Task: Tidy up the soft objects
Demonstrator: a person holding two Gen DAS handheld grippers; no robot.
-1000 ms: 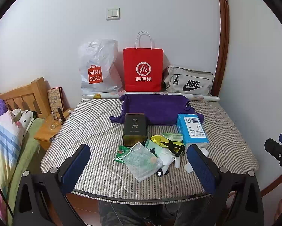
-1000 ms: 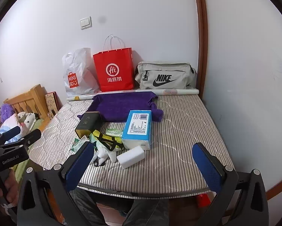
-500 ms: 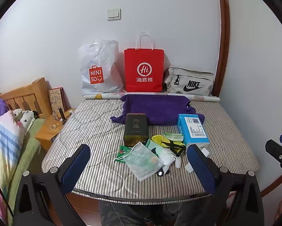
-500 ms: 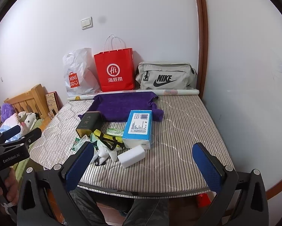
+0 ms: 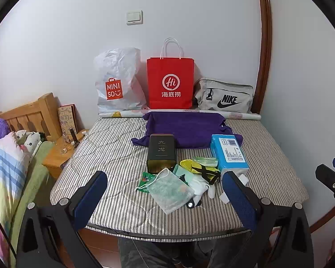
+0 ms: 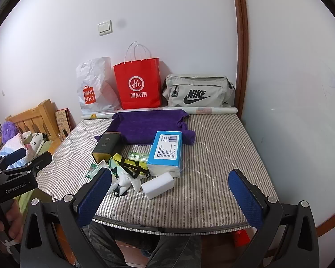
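Observation:
A purple cloth (image 5: 185,129) (image 6: 149,127) lies spread at the back of the striped mattress (image 5: 113,151) (image 6: 223,156). In front of it lie a blue tissue pack (image 5: 230,153) (image 6: 166,151), a dark tin box (image 5: 161,153) (image 6: 106,146), a face mask (image 5: 169,189), a yellow-green pouch with black straps (image 5: 201,169) (image 6: 131,165), a white cloth (image 5: 201,186) and a white sponge block (image 6: 157,185). My left gripper (image 5: 165,193) is open above the mattress's near edge. My right gripper (image 6: 170,189) is open, near the sponge block.
A white MINISO bag (image 5: 117,82), a red paper bag (image 5: 170,82) and a grey Nike bag (image 5: 225,98) stand against the wall. A rolled paper (image 5: 234,114) lies behind the cloth. A wooden headboard (image 5: 31,116), nightstand (image 5: 60,154) and bedding are at left.
Both views have shifted very slightly; the objects on the mattress have not moved and both grippers stay open.

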